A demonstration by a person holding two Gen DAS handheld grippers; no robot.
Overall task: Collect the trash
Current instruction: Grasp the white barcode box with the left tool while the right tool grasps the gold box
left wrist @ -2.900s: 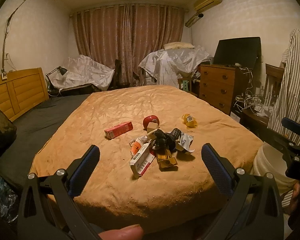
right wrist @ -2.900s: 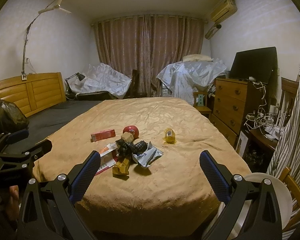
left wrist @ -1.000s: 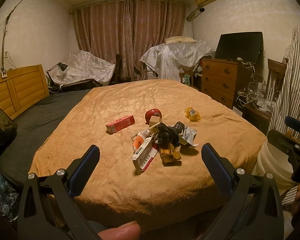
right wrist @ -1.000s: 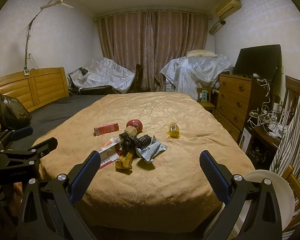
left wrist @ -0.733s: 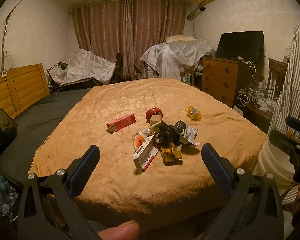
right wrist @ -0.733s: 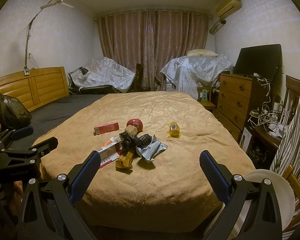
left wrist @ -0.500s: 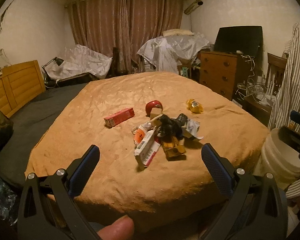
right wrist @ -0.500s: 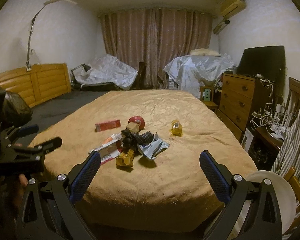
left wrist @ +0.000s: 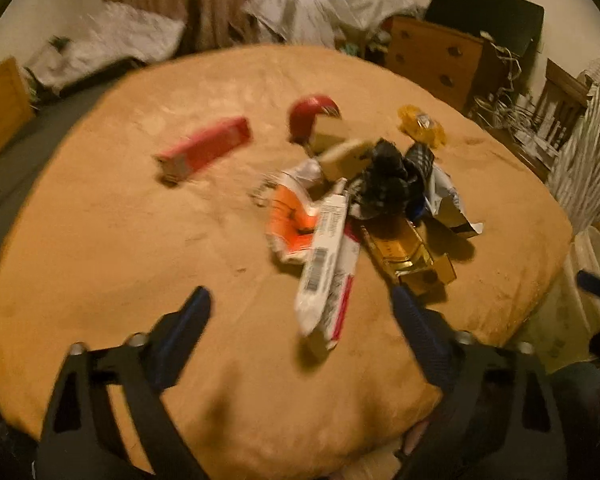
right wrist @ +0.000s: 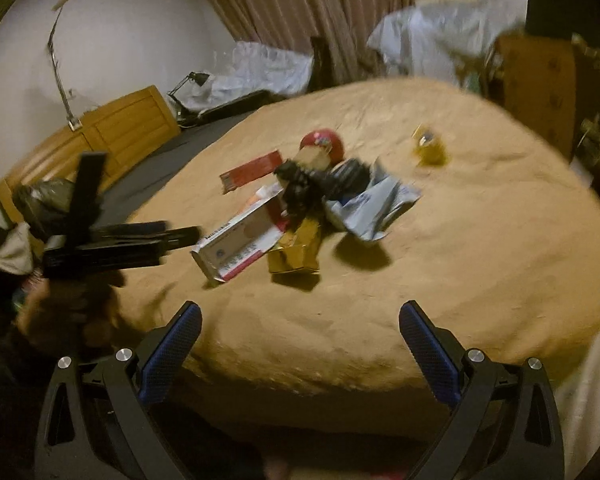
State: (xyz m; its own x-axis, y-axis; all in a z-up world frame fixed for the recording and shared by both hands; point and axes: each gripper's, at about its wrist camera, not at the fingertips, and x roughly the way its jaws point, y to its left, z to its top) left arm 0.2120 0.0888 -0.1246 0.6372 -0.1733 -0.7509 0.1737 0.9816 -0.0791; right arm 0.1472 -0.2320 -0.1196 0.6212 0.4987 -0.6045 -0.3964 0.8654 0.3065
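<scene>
A pile of trash lies on the tan bed cover (left wrist: 120,240). It holds a white-and-red carton (left wrist: 328,264) (right wrist: 240,240), a gold box (left wrist: 408,252) (right wrist: 296,248), a black crumpled bag (left wrist: 388,184) (right wrist: 308,184), an orange wrapper (left wrist: 288,216) and a silver wrapper (right wrist: 372,204). A red box (left wrist: 204,148), a red round thing (left wrist: 308,116) and a yellow wrapper (left wrist: 422,126) lie apart behind it. My left gripper (left wrist: 298,300) is closing; the carton's near end shows between its jaws, untouched. My right gripper (right wrist: 300,312) is open and empty, short of the gold box.
A white bucket (left wrist: 596,252) stands by the bed's right corner. A wooden dresser (left wrist: 436,60) and cables are at the back right. A wooden headboard (right wrist: 120,120) and a black bag (right wrist: 40,200) are on the left. The left gripper's tip (right wrist: 180,234) reaches in beside the carton.
Both grippers have dropped, tilted down and moved in over the bed's near edge toward the pile, which now looks much larger. The left jaws have narrowed.
</scene>
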